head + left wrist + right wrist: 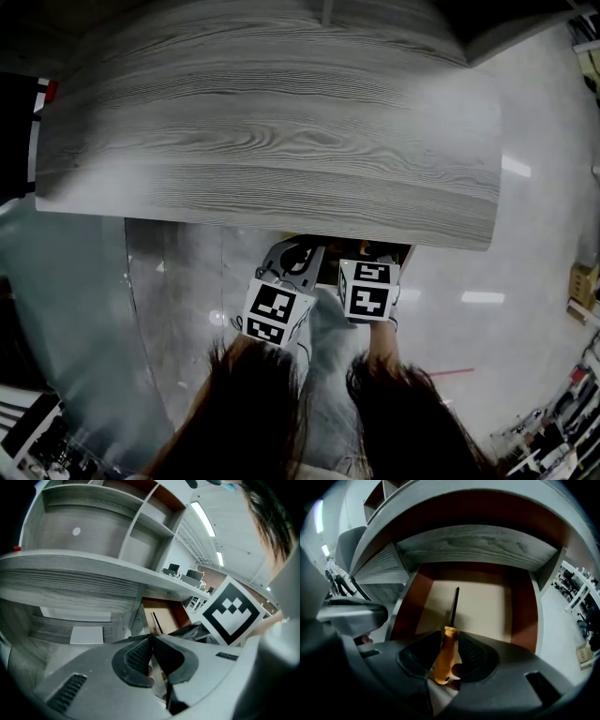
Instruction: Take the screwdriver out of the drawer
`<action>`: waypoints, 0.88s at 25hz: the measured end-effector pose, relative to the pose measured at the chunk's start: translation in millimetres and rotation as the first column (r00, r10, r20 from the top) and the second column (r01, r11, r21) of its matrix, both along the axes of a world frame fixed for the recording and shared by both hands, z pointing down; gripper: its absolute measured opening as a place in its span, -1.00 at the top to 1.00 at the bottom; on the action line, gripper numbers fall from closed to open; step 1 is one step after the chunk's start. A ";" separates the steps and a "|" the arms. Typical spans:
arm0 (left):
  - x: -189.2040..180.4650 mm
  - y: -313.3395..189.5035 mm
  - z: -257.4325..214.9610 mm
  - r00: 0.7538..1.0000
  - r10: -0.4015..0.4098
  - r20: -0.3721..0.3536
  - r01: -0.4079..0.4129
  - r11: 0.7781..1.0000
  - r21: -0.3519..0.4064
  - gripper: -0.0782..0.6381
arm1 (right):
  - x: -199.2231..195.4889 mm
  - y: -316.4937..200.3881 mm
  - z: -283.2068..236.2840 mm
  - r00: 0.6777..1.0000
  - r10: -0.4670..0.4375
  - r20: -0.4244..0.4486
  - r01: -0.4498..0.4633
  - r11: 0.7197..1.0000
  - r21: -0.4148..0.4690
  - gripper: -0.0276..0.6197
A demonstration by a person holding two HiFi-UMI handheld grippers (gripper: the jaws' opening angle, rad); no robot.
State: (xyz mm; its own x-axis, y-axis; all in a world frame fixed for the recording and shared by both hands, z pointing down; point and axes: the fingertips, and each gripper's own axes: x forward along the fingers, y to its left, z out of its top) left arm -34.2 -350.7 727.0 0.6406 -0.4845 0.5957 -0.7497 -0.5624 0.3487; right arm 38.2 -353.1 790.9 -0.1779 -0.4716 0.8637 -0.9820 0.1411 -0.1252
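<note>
A screwdriver [446,654] with a yellow-orange handle and a black shaft sits between the jaws of my right gripper [449,633], which is shut on the handle. Its shaft points into the open drawer [522,606], over the beige drawer floor. The left gripper view shows my left gripper [151,638] shut with its pads pressed together and nothing held, just left of the drawer [165,615]. In the head view both grippers, left [292,259] and right [363,255], sit at the drawer [398,253] under the desk's front edge.
The grey wood-grain desktop [272,131] overhangs the drawer. Shelf compartments [93,527] rise above the desk. A glossy grey floor [178,319] lies below. The right gripper's marker cube [232,613] is close to the left gripper.
</note>
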 end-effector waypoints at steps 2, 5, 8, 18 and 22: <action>1.1 -0.5 3.1 1.000 0.002 0.002 -0.002 1.000 -0.002 0.73 | 0.4 1.4 4.7 1.000 0.001 -0.001 -0.001 1.000 -0.019 0.56; 3.0 -1.9 7.0 1.000 0.006 0.008 -0.006 1.000 0.005 0.73 | 0.2 1.0 7.1 1.000 0.013 -0.005 -0.013 0.999 -0.035 0.53; 3.1 -2.6 9.4 1.000 0.004 0.010 -0.004 1.000 -0.004 0.73 | 2.5 -2.0 9.1 0.999 0.031 -0.027 -0.032 0.999 -0.034 0.48; 3.3 -2.3 9.4 1.000 -0.014 0.004 0.014 1.000 -0.005 0.73 | 4.1 -2.5 8.6 0.995 0.102 -0.008 -0.102 0.994 -0.025 0.62; 1.9 -2.8 8.6 1.000 -0.026 0.004 0.026 1.000 -0.007 0.73 | 3.3 -5.8 6.7 0.995 0.098 0.007 -0.098 0.995 -0.026 0.63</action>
State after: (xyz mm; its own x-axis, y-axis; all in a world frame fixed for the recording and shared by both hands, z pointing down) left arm -32.3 -353.5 735.6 0.6256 -0.4967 0.6016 -0.7652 -0.5406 0.3495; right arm 41.5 -358.9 797.6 -0.1393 -0.4646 0.8745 -0.9899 0.0408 -0.1360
